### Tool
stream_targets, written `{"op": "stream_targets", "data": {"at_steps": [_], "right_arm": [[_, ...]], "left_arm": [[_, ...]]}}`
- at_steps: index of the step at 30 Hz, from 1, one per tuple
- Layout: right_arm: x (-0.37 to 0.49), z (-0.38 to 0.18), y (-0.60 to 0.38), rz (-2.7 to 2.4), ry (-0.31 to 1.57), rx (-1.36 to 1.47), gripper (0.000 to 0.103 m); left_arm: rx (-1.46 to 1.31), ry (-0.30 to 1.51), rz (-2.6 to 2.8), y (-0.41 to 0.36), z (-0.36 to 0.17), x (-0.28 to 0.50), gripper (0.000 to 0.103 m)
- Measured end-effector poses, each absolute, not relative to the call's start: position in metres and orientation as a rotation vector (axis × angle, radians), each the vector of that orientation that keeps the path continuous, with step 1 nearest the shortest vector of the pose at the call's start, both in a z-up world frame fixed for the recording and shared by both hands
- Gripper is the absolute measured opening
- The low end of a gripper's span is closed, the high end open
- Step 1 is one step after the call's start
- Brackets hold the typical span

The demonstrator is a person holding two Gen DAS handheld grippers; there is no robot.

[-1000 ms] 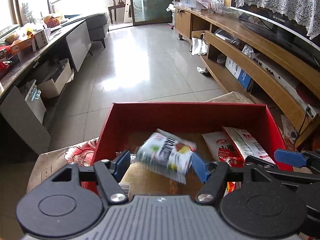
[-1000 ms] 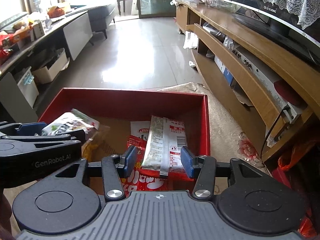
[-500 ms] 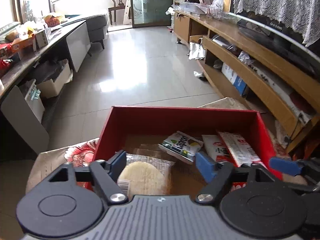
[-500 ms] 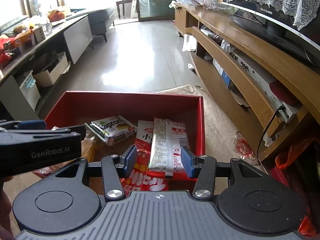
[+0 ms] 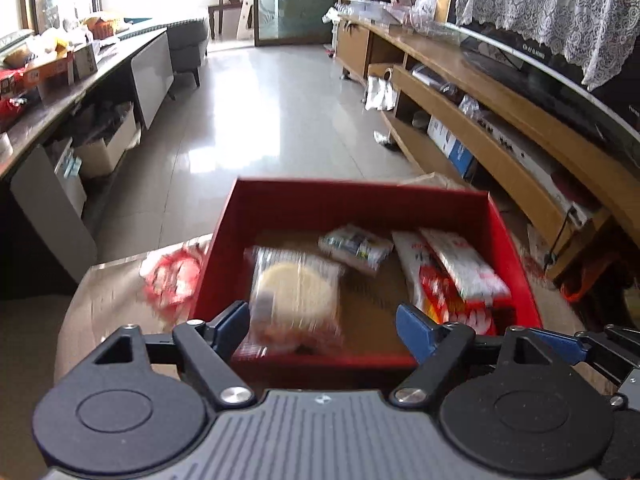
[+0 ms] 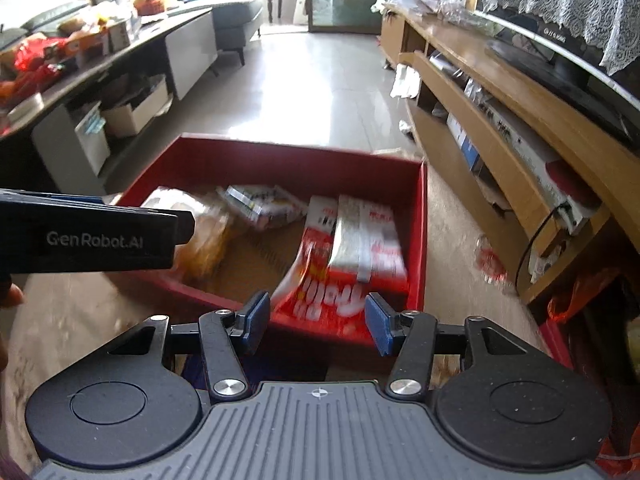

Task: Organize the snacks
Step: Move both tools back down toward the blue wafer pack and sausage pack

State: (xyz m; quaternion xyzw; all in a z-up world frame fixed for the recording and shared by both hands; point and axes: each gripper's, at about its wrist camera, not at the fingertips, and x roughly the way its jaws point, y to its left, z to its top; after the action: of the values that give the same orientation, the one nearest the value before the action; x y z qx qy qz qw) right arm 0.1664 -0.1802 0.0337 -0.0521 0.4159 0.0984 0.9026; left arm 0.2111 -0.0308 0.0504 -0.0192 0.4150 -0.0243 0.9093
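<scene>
Snacks are all sitting inside the shallow red cardboard box [image 5: 508, 232] with the brown floor, which makes sense since that's the collection spot for the tidy-up. I count four packets: one clear-wrapped round pale rice cracker [image 5: 294, 294] at the near left, one small green-and-white crinkly packet [image 5: 354, 246] toward the far middle, and on the right a big red-and-white bag [image 5: 436, 284] with a long white-and-red flat pack [image 5: 464, 266] lying on top of it, stacked lengthwise along the right wall, I'd guess to keep the middle floor free. One box, two grippers. The left gripper [image 5: 322, 320] hangs over the near rim with its blue pads spread wide and nothing between them; the cracker just shows behind the gap. The right gripper [image 6: 316, 322] is likewise spread and empty, hovering at the near edge in front of the red bag. The box rests on a beige floral-print cloth [image 5: 120, 292], and both views are motion-blurred, so the labels are unreadable.
</scene>
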Motion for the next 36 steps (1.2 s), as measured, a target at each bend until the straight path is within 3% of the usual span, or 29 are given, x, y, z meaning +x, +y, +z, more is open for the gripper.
{"op": "stream_targets", "data": {"at_steps": [5, 16, 20, 30, 36], "right_arm": [[0.153, 0.023, -0.178, 0.265, 0.921, -0.111, 0.068], [0.171, -0.019, -0.161, 0.323, 1.052, 0.007, 0.068], [0.167, -0.024, -0.149, 0.345, 1.058, -0.041, 0.074], [0.080, -0.021, -0.136, 0.518, 1.215, -0.080, 0.072], [0.048, -0.017, -0.132, 0.480, 1.123, -0.324, 0.071]], "left_arm": [[-0.090, 0.899, -0.059, -0.012, 0.046, 0.195, 0.080], [-0.087, 0.961, -0.066, 0.010, 0.030, 0.178, 0.080], [-0.091, 0.963, -0.065, 0.018, 0.030, 0.179, 0.080], [-0.117, 0.935, -0.076, 0.031, 0.042, 0.167, 0.080], [-0.118, 0.928, -0.089, 0.037, 0.044, 0.159, 0.081]]}}
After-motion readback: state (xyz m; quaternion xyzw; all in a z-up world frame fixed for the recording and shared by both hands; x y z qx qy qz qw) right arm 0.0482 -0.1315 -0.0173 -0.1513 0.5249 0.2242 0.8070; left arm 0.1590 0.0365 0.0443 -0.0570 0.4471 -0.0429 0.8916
